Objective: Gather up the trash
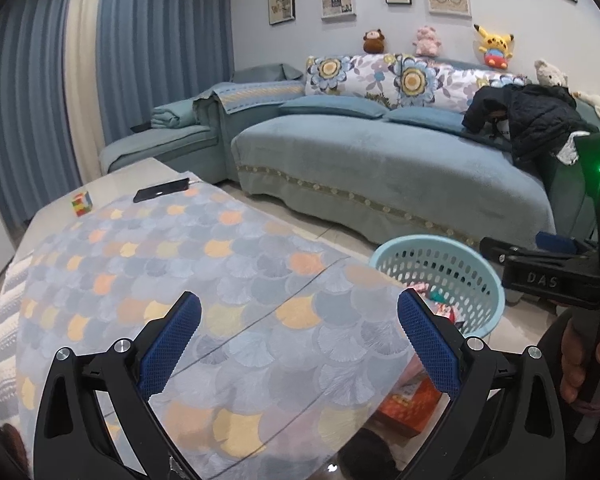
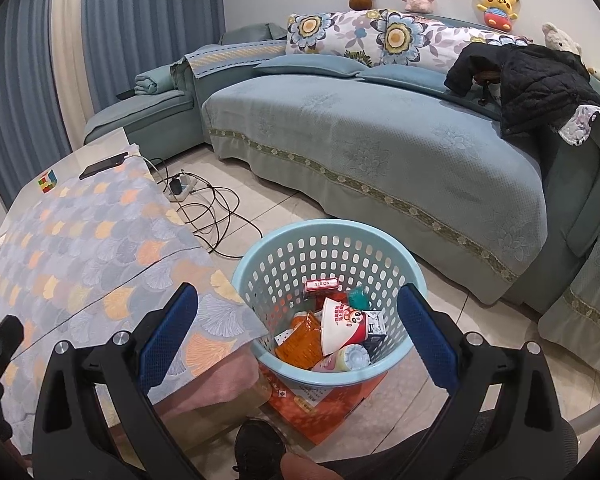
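Note:
A light blue perforated basket [image 2: 324,240] stands on an orange box [image 2: 332,404] on the floor beside the table. It holds trash: a paper cup [image 2: 340,328], an orange wrapper [image 2: 300,340], a small bottle [image 2: 354,358] and cartons. My right gripper [image 2: 298,336] hangs open above the basket with nothing between its fingers. My left gripper [image 1: 300,344] is open over the patterned tablecloth [image 1: 180,272], also empty. The basket [image 1: 440,268] shows at the right in the left wrist view, with the right gripper's body [image 1: 548,280] beyond it.
A phone [image 1: 162,190] and a colourful cube [image 1: 82,204] lie at the table's far end. Cables and a power strip [image 2: 184,192] sprawl on the tiled floor. A blue sofa [image 2: 380,140] with a black jacket [image 2: 532,80] runs behind. A hand [image 1: 588,360] grips the right handle.

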Action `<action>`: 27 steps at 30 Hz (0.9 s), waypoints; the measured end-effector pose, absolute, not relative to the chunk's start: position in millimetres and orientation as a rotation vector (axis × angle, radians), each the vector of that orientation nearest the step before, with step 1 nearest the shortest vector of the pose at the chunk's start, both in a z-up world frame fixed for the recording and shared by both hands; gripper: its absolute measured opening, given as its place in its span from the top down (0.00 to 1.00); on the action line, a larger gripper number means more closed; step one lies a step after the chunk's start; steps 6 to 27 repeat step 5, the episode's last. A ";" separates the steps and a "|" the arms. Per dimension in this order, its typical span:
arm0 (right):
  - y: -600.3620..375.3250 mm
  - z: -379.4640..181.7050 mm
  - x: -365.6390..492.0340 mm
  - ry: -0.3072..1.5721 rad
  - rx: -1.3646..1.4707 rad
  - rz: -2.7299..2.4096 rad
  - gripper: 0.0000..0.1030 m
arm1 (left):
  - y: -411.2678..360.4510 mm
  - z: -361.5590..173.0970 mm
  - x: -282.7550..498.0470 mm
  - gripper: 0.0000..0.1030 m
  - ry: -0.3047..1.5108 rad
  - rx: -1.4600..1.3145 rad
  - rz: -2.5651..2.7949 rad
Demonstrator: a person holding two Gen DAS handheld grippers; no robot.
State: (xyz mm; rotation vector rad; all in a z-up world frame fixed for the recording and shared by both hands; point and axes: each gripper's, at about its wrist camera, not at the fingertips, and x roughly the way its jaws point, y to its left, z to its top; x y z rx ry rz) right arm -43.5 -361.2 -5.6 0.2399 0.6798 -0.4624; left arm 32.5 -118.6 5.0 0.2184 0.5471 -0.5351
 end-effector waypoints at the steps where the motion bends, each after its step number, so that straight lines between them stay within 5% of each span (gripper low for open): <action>1: -361.9 -5.4 -43.3 0.680 0.240 -0.461 0.08 | -118.9 4.1 33.5 0.07 0.554 0.221 -0.532; 27: -361.9 -5.7 -43.4 0.680 0.242 -0.460 0.08 | -118.4 4.0 34.8 0.07 0.565 0.211 -0.528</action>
